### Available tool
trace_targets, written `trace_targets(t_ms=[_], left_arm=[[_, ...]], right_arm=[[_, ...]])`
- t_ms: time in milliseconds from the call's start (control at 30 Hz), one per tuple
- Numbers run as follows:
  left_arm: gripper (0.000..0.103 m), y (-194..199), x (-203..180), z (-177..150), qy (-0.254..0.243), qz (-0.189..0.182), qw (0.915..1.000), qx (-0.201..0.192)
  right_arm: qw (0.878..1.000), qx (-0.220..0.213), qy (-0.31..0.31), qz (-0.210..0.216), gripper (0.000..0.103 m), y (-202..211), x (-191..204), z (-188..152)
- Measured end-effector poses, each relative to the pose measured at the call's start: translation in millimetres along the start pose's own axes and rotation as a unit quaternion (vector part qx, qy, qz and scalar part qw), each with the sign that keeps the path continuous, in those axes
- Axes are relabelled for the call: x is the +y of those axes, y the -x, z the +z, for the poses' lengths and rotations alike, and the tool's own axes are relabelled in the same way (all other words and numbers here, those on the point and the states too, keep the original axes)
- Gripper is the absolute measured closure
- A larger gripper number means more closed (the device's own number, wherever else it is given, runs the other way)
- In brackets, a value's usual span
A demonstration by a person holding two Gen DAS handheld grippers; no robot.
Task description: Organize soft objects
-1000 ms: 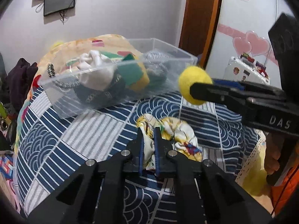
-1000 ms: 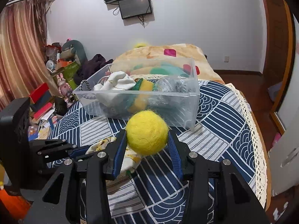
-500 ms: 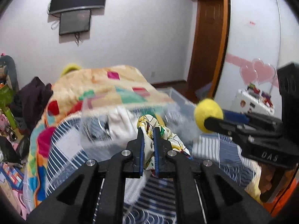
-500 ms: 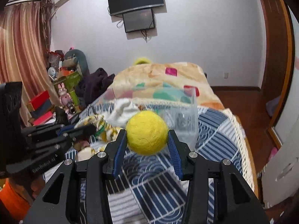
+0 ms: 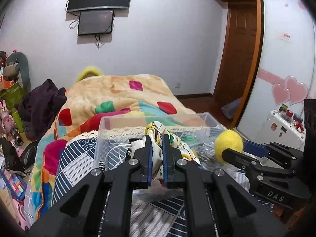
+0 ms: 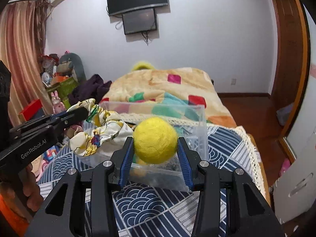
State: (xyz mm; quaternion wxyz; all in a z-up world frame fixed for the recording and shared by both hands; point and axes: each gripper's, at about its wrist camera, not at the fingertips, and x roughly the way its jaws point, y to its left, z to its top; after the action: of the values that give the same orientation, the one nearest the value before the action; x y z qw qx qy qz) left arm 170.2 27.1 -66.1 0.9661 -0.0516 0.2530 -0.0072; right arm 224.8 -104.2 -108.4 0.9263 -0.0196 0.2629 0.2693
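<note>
My left gripper (image 5: 156, 141) is shut on a white and yellow patterned cloth (image 5: 156, 132) and holds it above the clear plastic bin (image 5: 110, 121). The cloth (image 6: 98, 130) hangs from the left gripper (image 6: 85, 111) in the right wrist view. My right gripper (image 6: 155, 142) is shut on a yellow felt ball (image 6: 155, 140), held over the near side of the bin (image 6: 199, 122). The ball (image 5: 229, 145) and right gripper (image 5: 227, 154) show at right in the left wrist view. The bin holds several soft items, mostly hidden.
The bin sits on a bed with a blue patterned cover (image 6: 150, 197). A colourful blanket (image 5: 110, 96) lies behind it. Dark clothes (image 5: 39, 102) and clutter stand at left. A wooden door (image 5: 237, 59) and a white wardrobe (image 5: 286, 59) are at right.
Both grippers have risen from the bed cover and moved forward over the bin, the left one carrying the cloth up off the bed, the right one keeping the ball.
</note>
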Motion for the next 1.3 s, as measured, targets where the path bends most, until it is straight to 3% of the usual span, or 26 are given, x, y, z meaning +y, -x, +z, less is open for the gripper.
trace_targets(t_ms=[300, 500, 600, 733, 933, 1067, 1300], left_arm=[[0.093, -33, -6, -18, -0.028, 0.010, 0.9984, 0.049], [0.064, -27, 0, -22, -0.013, -0.001, 0.9981, 0.061], [0.058, -19, 6, -24, 0.002, -0.010, 0.9980, 0.063], [0.057, -7, 10, -22, 0.015, -0.026, 0.9977, 0.060], [0.056, 32, 4, -10, -0.001, -0.029, 0.9994, 0.022], [0.043, 64, -4, 1, -0.011, -0.026, 0.9993, -0.023], [0.042, 110, -8, 14, -0.015, -0.024, 0.9967, -0.076]], right_arm=[[1.000, 0.028, -0.001, -0.011, 0.062, -18, -2, -10], [0.999, 0.031, -0.009, -0.013, 0.058, -14, -4, -12], [0.999, 0.031, -0.013, -0.011, 0.048, -9, -5, -11], [1.000, 0.027, -0.009, -0.010, 0.048, -3, -5, -11], [1.000, -0.007, 0.003, -0.006, 0.048, 22, 0, -3], [0.999, -0.041, 0.006, 0.001, 0.048, 46, 4, 7], [0.995, -0.096, 0.020, 0.003, 0.048, 83, 17, 19]])
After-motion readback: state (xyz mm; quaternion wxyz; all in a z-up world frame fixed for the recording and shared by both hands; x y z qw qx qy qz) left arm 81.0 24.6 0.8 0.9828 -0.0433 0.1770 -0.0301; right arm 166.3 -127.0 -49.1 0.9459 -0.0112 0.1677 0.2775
